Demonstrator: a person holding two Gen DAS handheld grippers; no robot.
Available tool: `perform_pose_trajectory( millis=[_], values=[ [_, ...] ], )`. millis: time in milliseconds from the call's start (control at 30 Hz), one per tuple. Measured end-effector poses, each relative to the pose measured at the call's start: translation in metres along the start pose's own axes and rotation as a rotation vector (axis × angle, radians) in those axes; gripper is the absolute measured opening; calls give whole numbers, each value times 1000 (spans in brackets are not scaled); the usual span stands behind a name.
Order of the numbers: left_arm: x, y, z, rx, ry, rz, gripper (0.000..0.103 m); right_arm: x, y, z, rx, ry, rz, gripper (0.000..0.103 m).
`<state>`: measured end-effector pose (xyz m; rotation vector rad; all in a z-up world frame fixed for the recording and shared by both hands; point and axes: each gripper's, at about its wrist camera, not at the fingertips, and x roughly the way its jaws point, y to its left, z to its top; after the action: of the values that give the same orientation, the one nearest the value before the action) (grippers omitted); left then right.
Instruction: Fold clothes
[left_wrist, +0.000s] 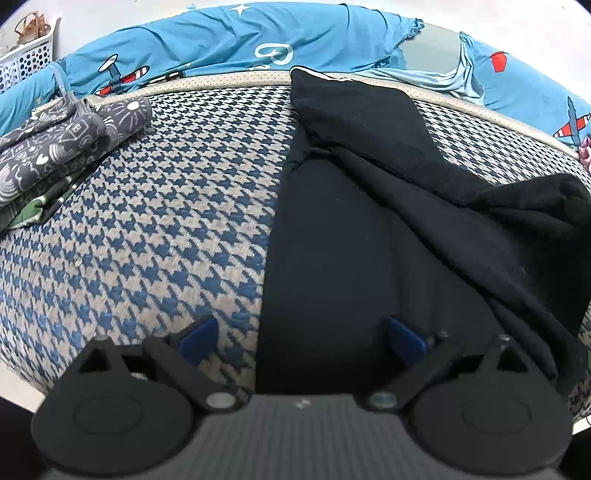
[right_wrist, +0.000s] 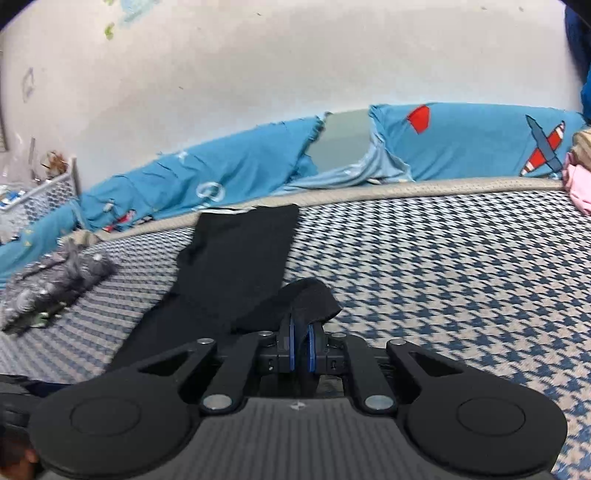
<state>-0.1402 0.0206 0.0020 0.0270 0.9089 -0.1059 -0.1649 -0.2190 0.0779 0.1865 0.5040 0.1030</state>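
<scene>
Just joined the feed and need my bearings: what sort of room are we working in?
Most likely a bedroom. The black garment lies on a houndstooth mattress, blue aeroplane-print bedding is bunched along a plain wall, and folded grey clothes sit nearby.

- Home bedroom, by the look of it.
- Work surface is a bare mattress (left_wrist: 155, 236), blue-and-beige houndstooth ticking with beige piping along its far edge.
- Along that far edge: bright blue bedding (right_wrist: 476, 147) printed with cartoon aeroplanes, bunched against the wall.
- Painted wall (right_wrist: 258, 81) behind, off-white, with small pale stickers near the upper left.
- White perforated plastic basket (left_wrist: 27, 55) past the far left corner, holding odds and ends.
- Clothes about: black garment (left_wrist: 369, 229) spread mid-mattress, grey patterned fabric (left_wrist: 55, 147) folded near the left edge, something pink (right_wrist: 580, 188) at the far right corner.
</scene>
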Motion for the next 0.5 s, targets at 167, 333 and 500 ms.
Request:
perform_pose_trajectory(
  millis=[167,333,500],
  values=[
    [-3,2,-2,-1,2,3,97,-14,17,0,22,-25,65,9],
    [-5,5,-4,-9,4,9,97,-27,36,1,22,-46,128,9],
    [-6,14,-4,-31,6,22,97,-31,53,-2,23,-39,184,9]
  ],
)
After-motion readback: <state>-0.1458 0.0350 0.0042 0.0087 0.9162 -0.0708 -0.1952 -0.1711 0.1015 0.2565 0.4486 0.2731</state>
